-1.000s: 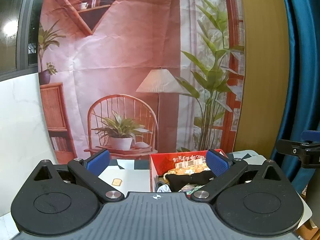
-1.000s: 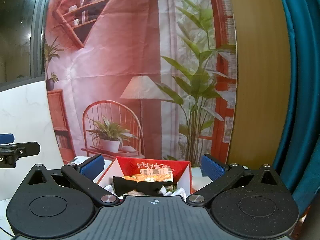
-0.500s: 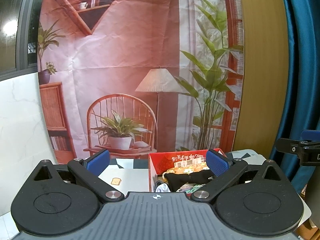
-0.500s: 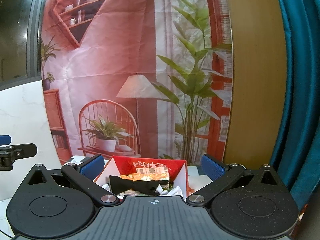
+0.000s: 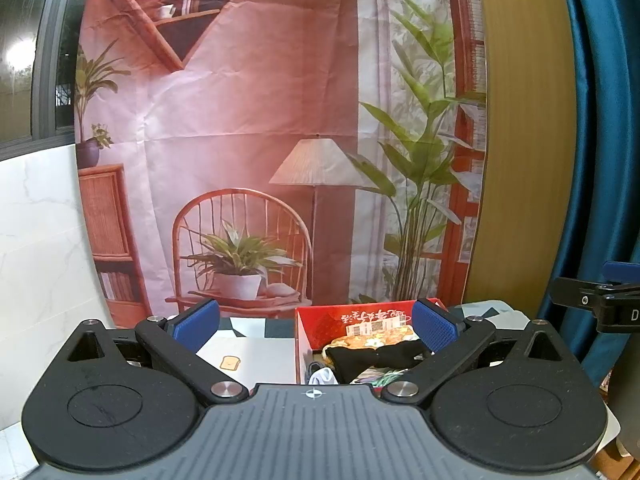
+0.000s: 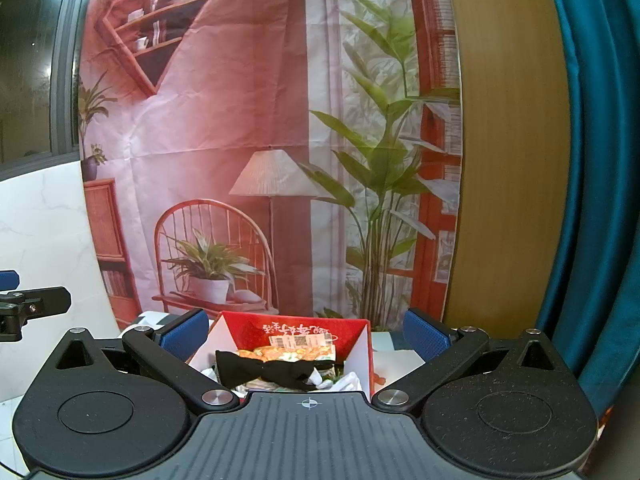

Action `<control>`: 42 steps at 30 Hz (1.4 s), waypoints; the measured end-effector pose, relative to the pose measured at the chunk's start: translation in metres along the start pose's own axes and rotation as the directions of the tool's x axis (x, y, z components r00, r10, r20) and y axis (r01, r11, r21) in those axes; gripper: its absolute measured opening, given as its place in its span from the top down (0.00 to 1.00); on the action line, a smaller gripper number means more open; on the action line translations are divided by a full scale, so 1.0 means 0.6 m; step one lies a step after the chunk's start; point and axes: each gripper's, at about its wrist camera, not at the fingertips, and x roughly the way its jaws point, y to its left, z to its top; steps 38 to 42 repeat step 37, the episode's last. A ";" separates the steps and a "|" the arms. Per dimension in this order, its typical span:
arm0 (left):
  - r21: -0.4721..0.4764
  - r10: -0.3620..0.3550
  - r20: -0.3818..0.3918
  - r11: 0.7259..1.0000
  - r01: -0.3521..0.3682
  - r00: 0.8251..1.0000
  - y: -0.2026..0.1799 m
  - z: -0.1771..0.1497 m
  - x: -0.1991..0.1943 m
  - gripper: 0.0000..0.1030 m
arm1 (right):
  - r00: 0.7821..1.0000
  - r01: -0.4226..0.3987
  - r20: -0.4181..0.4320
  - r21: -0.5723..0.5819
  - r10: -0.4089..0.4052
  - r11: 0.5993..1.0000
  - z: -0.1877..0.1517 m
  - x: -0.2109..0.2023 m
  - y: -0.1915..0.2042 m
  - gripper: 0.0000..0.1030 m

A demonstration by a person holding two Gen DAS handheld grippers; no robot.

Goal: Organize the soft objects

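Both grippers are spread wide with nothing between the blue pads. Left gripper (image 5: 316,326) sits over the table (image 5: 256,350), and the red box (image 5: 320,322) shows up around 2 o'clock between its fingers, closer to the right pad. Right gripper (image 6: 306,334) is pointed pretty much straight at the same red box (image 6: 360,336), which sits dead centre at 12 o'clock between its fingers.

Inside the box there's a pile of soft stuff: a black bow tie (image 6: 272,372) lying across the top, something orange-and-yellow (image 6: 288,354) behind it against the far wall, and bits of white fabric (image 6: 352,380) near the front. From the left wrist view the black bow tie (image 5: 376,356) is also visible on the pile.

Behind everything hangs a printed backdrop (image 5: 260,120) with a chair and lamp, and a teal curtain (image 6: 592,160) at 3 o'clock.
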 end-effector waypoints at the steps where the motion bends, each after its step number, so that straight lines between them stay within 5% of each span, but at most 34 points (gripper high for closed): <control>1: 0.000 0.000 0.000 1.000 0.000 1.000 0.000 0.000 0.000 0.00 | 1.000 0.001 0.000 0.001 -0.001 1.000 0.000 0.000 -0.001 0.00; 42: -0.002 -0.016 0.017 1.000 0.016 1.000 -0.008 -0.001 -0.006 0.00 | 1.000 0.006 -0.003 -0.001 -0.006 1.000 0.001 -0.001 -0.010 0.00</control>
